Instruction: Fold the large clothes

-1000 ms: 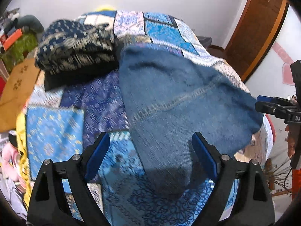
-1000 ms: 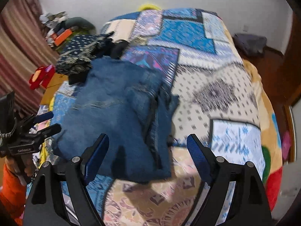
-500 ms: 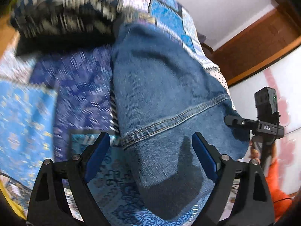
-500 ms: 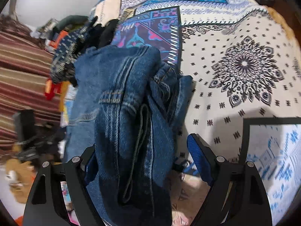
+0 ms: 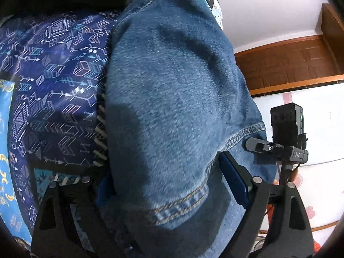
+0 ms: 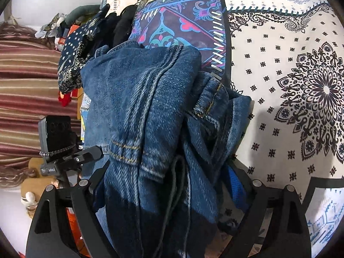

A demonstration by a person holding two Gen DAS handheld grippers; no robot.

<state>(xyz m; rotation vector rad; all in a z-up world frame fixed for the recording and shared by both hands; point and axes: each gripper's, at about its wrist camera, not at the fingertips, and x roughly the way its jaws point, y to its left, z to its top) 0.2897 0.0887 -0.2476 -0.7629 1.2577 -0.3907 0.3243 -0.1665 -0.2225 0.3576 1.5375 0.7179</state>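
Note:
Folded blue jeans [image 5: 172, 99] lie on a patchwork bedspread [image 5: 53, 86]. My left gripper [image 5: 169, 187] is open, its blue pads straddling the near end of the jeans. In the right wrist view the jeans [image 6: 146, 111] show seams and a waistband fold, and my right gripper [image 6: 167, 185] is open with its jaws around the near end of the stack. Each gripper shows in the other's view: the right one [image 5: 279, 148] at the jeans' right edge, the left one [image 6: 71, 157] at their left edge. Denim hides part of each pad.
A pile of dark patterned clothes [image 6: 86, 43] lies at the far end of the bed, beyond the jeans. A striped curtain [image 6: 25, 86] hangs to the left. A wooden door [image 5: 290, 64] and white wall stand beyond the bed. The white mandala-print patch [image 6: 301, 86] lies right of the jeans.
Both grippers have moved down and forward onto the jeans, from above the bed to straddling the near end of the folded stack. The jaws stay open.

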